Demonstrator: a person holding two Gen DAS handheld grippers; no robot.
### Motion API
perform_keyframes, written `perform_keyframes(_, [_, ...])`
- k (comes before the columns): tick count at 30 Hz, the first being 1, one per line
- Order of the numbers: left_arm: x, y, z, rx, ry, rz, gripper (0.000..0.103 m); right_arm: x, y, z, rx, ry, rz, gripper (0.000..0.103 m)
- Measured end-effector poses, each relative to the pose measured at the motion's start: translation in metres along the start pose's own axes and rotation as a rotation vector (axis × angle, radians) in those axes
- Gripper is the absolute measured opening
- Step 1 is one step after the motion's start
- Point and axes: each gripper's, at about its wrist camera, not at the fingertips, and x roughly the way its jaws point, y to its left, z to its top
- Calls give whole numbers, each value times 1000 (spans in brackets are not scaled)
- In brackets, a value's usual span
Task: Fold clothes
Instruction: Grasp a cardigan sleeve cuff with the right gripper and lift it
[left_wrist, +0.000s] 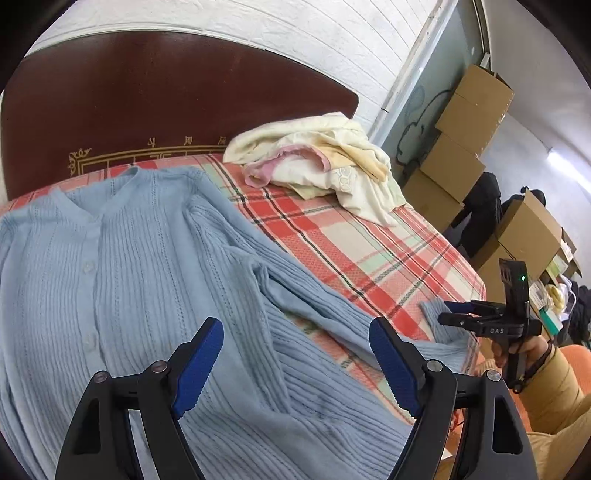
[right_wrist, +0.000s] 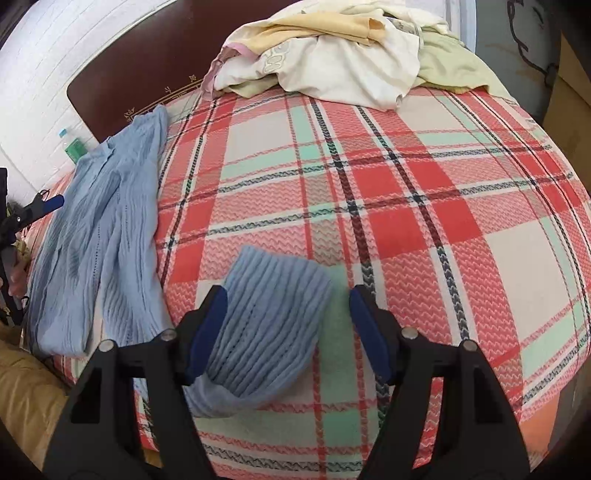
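1. Light blue ribbed cardigan (left_wrist: 122, 266) lies flat, buttoned front up, on the plaid bedsheet (left_wrist: 369, 251), collar toward the dark headboard (left_wrist: 166, 99).
2. Left gripper (left_wrist: 295, 365): jaws wide apart, above the cardigan's lower body, holding nothing.
3. Right gripper (right_wrist: 288, 332): jaws apart, straddling the sleeve cuff (right_wrist: 269, 314); left pad touches the cuff edge, right pad is clear of it.
4. Sleeve stretches out sideways from the body across the sheet.
5. Heap of cream and yellow clothes (left_wrist: 325, 162) sits near the headboard, well apart from the cardigan.
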Motion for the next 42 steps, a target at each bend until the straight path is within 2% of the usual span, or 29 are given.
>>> perform_keyframes(1, [0,-1,-1,-3,2,11,83,1,3,0,-3,4,28,42])
perform_keyframes(2, [2,-2,-2,-3,7,18,83,2,5,-1,-6,9,59,7])
perform_keyframes(5, [5,-7,-3,-5,17,38,83,1,13,1,-19,1,108,8])
perform_keyframes(7, [5,-11,-1,3,18,56,83,-14,4,9,28,-54,128,7])
perform_keyframes(16, [21,-19,13,53,37,124,83,-100,-96,58,347,-361,53,7])
perform_keyframes(17, [25,-21,15,59,44,128,83,-103,-105,61,366,-369,33,7])
perform_keyframes(18, [29,-22,16,65,51,132,83,-100,-111,63,367,-350,-37,7])
perform_keyframes(19, [34,-23,16,72,62,129,83,-96,-116,65,367,-328,-111,7])
perform_keyframes(21, [44,-26,17,88,83,139,83,-73,-125,70,343,-242,-126,10])
perform_keyframes(22, [48,-27,18,97,92,144,83,-64,-126,69,338,-211,-146,19])
perform_keyframes(23, [52,-29,18,104,100,146,83,-55,-126,68,335,-180,-169,35])
perform_keyframes(26, [62,-33,20,130,114,153,83,-45,-120,62,301,-180,-199,49])
perform_keyframes(27, [64,-34,22,139,114,155,83,-45,-123,58,309,-189,-179,54])
perform_keyframes(29, [68,-36,28,152,108,159,83,-44,-128,50,352,-199,-181,73])
perform_keyframes(31, [71,-37,36,160,95,160,83,-42,-136,37,420,-196,-164,75])
perform_keyframes(33, [77,-35,45,153,88,152,83,-42,-137,21,484,-200,-91,75])
perform_keyframes(37, [95,-29,59,135,89,150,83,-30,-111,11,485,-211,5,75])
perform_keyframes(42, [117,-16,65,98,119,156,83,-2,-85,32,414,-234,-30,75])
